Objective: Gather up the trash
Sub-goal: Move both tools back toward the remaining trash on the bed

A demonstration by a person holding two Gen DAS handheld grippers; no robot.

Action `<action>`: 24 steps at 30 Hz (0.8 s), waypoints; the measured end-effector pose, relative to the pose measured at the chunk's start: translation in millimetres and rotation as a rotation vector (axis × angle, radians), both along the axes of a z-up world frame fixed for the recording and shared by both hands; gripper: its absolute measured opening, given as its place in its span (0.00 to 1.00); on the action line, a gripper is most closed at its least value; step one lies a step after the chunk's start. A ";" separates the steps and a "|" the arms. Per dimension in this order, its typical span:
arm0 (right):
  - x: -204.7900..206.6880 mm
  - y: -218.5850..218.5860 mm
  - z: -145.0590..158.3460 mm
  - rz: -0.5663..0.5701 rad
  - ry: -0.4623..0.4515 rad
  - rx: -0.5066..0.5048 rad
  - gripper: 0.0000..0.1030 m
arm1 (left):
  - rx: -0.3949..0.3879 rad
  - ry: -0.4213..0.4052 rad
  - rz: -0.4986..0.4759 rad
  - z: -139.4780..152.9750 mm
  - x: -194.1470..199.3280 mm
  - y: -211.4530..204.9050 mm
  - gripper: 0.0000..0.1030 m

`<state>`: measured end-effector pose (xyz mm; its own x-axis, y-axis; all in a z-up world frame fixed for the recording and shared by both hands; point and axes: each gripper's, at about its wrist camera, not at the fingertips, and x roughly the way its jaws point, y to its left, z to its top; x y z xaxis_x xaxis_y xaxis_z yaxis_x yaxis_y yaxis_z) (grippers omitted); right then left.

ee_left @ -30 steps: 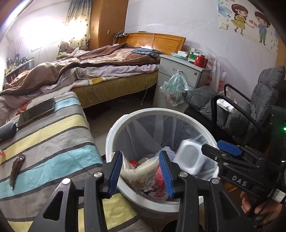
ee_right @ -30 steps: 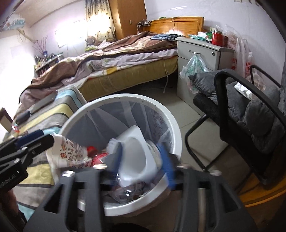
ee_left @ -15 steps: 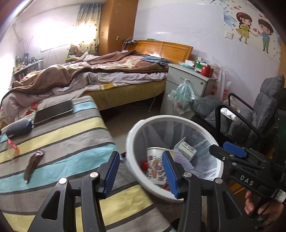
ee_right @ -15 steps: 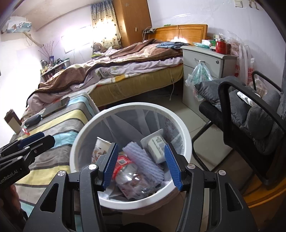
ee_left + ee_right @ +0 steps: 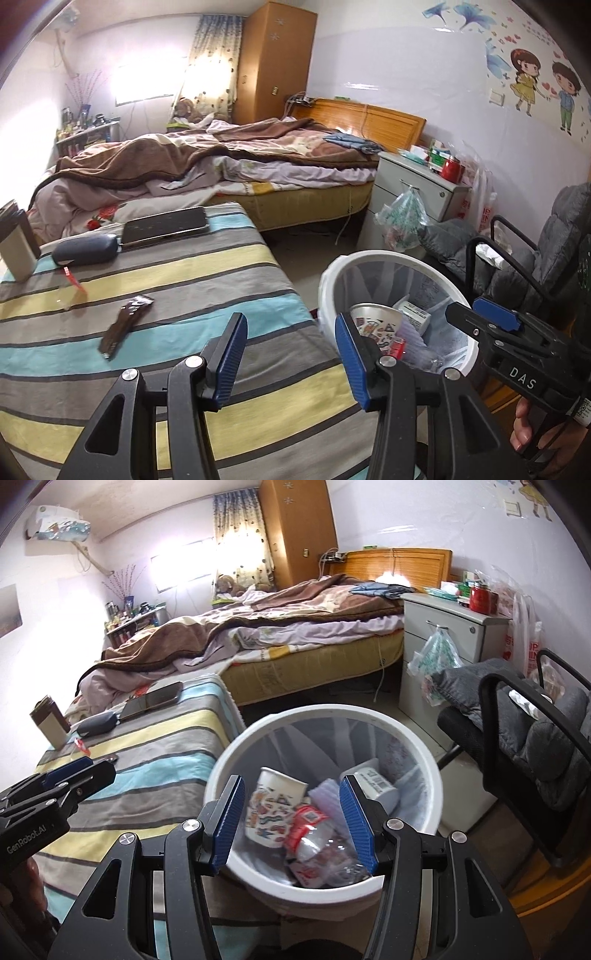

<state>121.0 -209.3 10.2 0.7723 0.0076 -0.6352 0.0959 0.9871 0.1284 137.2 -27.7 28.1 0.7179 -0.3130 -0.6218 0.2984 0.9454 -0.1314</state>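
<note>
A white trash bin (image 5: 424,755) with a clear liner stands beside the striped table; it also shows in the left wrist view (image 5: 332,273). Inside lie a printed paper cup (image 5: 273,812), a crushed plastic bottle (image 5: 321,845) and a white container (image 5: 375,781). My right gripper (image 5: 291,821) is open and empty above the bin's near rim. My left gripper (image 5: 290,354) is open and empty over the table's right edge. A brown wrapper (image 5: 123,325) and a small red-tipped wrapper (image 5: 72,282) lie on the striped cloth.
On the striped table (image 5: 184,273) sit a phone (image 5: 164,223), a dark case (image 5: 85,251) and a small box (image 5: 14,243). An unmade bed (image 5: 221,166), a nightstand (image 5: 413,192) with a hanging bag and a grey chair (image 5: 535,251) stand around the bin.
My left gripper let go of the paper cup into the bin and moved left over the table. My right gripper let go of the white container and pulled back above the bin.
</note>
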 end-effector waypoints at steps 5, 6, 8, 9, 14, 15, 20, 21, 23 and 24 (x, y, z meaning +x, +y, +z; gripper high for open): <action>2.6 18.0 1.0 0.032 -0.010 0.011 0.54 | 0.008 -0.022 0.042 3.3 -6.0 24.6 0.48; 3.5 22.6 0.5 0.039 -0.008 0.010 0.54 | 0.005 -0.024 0.050 3.8 -6.2 29.5 0.48; 4.0 31.4 -0.1 0.058 -0.010 0.013 0.54 | 0.013 -0.031 0.073 5.1 -7.0 40.9 0.48; 5.0 36.1 -0.3 0.072 -0.011 0.016 0.54 | 0.015 -0.035 0.086 5.3 -7.6 46.7 0.48; 11.3 59.7 -0.6 0.121 -0.004 0.008 0.54 | 0.017 -0.032 0.138 4.7 -8.5 80.4 0.48; 12.3 63.9 -0.7 0.131 -0.003 0.009 0.54 | 0.018 -0.030 0.151 4.3 -8.7 88.0 0.48; 18.9 91.0 -2.6 0.185 0.000 0.010 0.54 | 0.029 -0.020 0.219 1.4 -11.5 126.7 0.50; 20.3 95.7 -3.1 0.195 0.004 0.010 0.54 | 0.032 -0.020 0.230 0.7 -11.6 133.1 0.51; 22.7 105.6 -4.1 0.211 0.011 0.005 0.54 | 0.028 -0.011 0.249 -2.1 -11.6 145.7 0.51; 24.6 109.9 -4.6 0.219 0.014 0.005 0.54 | 0.022 -0.005 0.259 -3.8 -11.0 153.0 0.51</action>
<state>145.6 -99.4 5.6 0.7427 0.1777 -0.6456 -0.1193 0.9838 0.1336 126.2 125.3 24.2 0.7751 -0.1053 -0.6230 0.0470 0.9929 -0.1093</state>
